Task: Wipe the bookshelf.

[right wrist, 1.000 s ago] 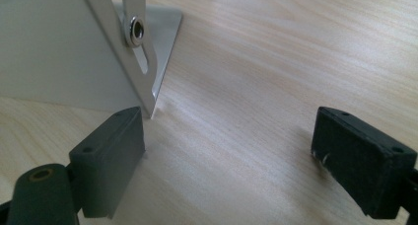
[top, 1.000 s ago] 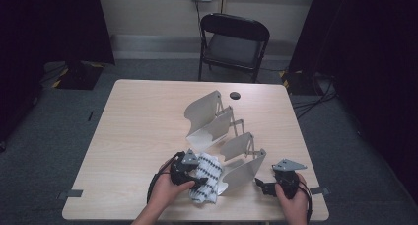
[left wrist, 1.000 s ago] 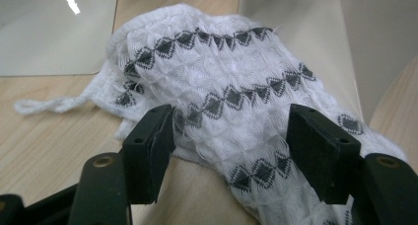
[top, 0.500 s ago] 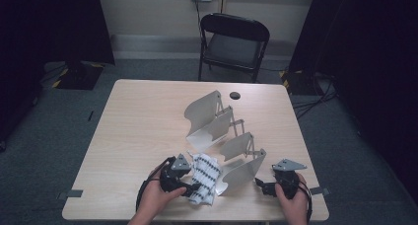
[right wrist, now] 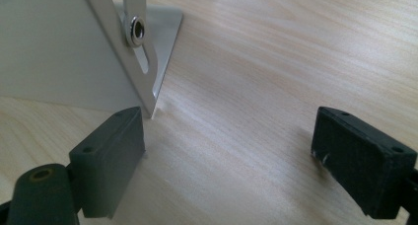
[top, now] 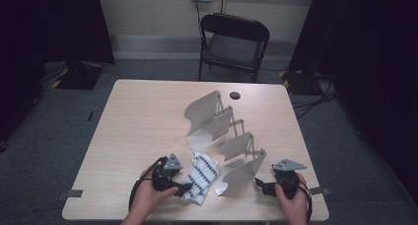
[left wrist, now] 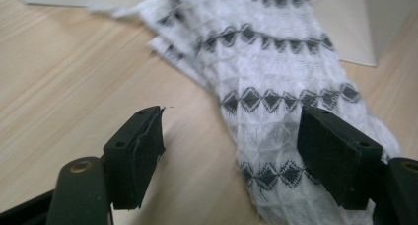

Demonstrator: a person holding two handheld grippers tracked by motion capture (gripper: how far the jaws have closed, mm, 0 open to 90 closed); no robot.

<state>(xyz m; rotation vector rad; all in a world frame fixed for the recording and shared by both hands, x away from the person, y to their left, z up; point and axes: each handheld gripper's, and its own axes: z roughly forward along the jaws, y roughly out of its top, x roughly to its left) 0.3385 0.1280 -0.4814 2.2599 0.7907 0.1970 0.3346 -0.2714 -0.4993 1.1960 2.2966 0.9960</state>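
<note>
Left tool (top: pixel 183 188) has just been spreading its jaws and backs off the patterned cloth (top: pixel 201 176), which now lies folded, it seems, on the worktop (top: pixel 143 121) beside the white folding rack (top: pixel 224 141). Release done. Right tool (top: pixel 263 186) waits, jaws apart, empty.

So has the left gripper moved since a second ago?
Yes. The left gripper has backed leftward away from the white rack, off the patterned cloth; its jaws have been opening, pressing nothing.
</note>
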